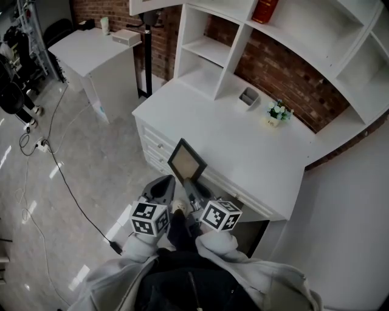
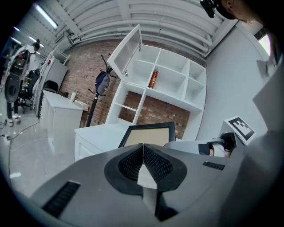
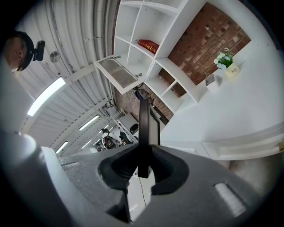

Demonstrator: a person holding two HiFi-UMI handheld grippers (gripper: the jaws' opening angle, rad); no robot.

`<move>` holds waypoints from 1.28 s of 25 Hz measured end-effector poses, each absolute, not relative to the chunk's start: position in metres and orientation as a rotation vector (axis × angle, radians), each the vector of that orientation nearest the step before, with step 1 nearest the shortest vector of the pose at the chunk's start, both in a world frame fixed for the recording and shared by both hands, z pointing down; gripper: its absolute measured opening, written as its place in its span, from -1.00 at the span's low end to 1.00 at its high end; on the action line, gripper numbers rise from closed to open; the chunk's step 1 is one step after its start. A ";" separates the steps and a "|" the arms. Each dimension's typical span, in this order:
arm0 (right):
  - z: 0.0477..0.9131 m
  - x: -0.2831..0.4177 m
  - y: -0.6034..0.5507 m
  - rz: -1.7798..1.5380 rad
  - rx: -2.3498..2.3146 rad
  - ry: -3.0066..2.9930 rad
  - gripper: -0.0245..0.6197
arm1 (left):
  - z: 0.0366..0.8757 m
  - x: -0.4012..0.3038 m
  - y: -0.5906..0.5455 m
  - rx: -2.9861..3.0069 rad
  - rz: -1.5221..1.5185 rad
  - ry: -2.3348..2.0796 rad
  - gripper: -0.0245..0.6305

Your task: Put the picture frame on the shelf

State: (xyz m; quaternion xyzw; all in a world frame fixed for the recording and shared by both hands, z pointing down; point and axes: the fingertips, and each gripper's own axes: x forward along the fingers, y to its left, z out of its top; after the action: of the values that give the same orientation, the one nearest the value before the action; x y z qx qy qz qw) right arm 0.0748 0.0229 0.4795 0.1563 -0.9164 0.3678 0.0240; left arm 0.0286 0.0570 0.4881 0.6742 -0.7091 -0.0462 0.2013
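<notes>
Picture frame [image 1: 186, 161]: dark rim, pale panel; carried in the air at the near edge of white desk [image 1: 243, 146], 12 o'clock of both grippers.
Right gripper [image 3: 143, 155]: fingers clamped on the frame's edge.
Left gripper [image 2: 143, 148]: fingers pressed together, nothing between; just at 9 o'clock of the right.
Shelf unit [image 1: 213, 48]: white, on the desk against brick wall, 1 o'clock of the frame.
Flower pot [image 1: 278, 113]: on desk, 2 o'clock of the frame.

No legible text, number or brand in any view. Small dark print on the white flower pot [image 1: 275, 121] is too small to read. Gold marks on the red book [image 1: 265, 10] in the shelf unit cannot be resolved. My left marker cube [image 1: 149, 218] and right marker cube [image 1: 220, 215] carry black-and-white square patterns only, no characters.
</notes>
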 end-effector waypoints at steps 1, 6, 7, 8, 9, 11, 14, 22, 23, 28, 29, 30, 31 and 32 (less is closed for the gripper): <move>0.478 0.072 0.015 1.137 0.484 -2.837 -0.72 | 0.486 0.026 0.049 1.884 -0.131 -1.984 -0.91; 0.474 0.055 -0.023 1.132 0.479 -2.840 -0.72 | 0.481 0.008 0.012 1.888 -0.125 -1.992 -0.91; 0.473 0.051 -0.030 1.133 0.479 -2.840 -0.72 | 0.481 0.004 0.005 1.888 -0.121 -1.993 -0.91; 0.472 0.047 -0.037 1.133 0.477 -2.839 -0.72 | 0.480 0.001 -0.001 1.889 -0.117 -1.992 -0.91; 0.471 0.043 -0.043 1.133 0.474 -2.839 -0.72 | 0.480 -0.003 -0.007 1.887 -0.114 -1.993 -0.91; 0.469 0.035 -0.055 1.132 0.462 -2.839 -0.72 | 0.480 -0.011 -0.019 1.882 -0.114 -2.001 -0.91; 0.469 0.024 -0.076 1.133 0.451 -2.842 -0.72 | 0.479 -0.020 -0.039 1.881 -0.114 -2.009 -0.91; 0.473 -0.011 -0.123 1.138 0.406 -2.846 -0.72 | 0.482 -0.047 -0.083 1.869 -0.119 -2.036 -0.91; 0.474 -0.015 -0.127 1.138 0.400 -2.846 -0.72 | 0.481 -0.051 -0.088 1.866 -0.123 -2.043 -0.91; 0.474 -0.033 -0.145 1.131 0.360 -2.857 -0.72 | 0.485 -0.064 -0.108 1.868 -0.112 -2.046 -0.91; 0.475 -0.036 -0.149 1.133 0.357 -2.860 -0.72 | 0.485 -0.065 -0.113 1.874 -0.108 -2.043 -0.91; 0.475 -0.038 -0.153 1.138 0.354 -2.863 -0.72 | 0.486 -0.066 -0.117 1.878 -0.099 -2.044 -0.91; 0.475 -0.041 -0.157 1.140 0.352 -2.866 -0.72 | 0.487 -0.067 -0.122 1.882 -0.093 -2.045 -0.91; 0.475 -0.042 -0.160 1.138 0.350 -2.871 -0.72 | 0.488 -0.068 -0.125 1.884 -0.091 -2.045 -0.91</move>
State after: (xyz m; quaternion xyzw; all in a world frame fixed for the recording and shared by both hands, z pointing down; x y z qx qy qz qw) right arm -0.0421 -0.1600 0.4746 0.1125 -0.9236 0.3660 0.0170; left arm -0.0677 -0.1253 0.4880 0.6663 -0.7232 -0.0323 0.1789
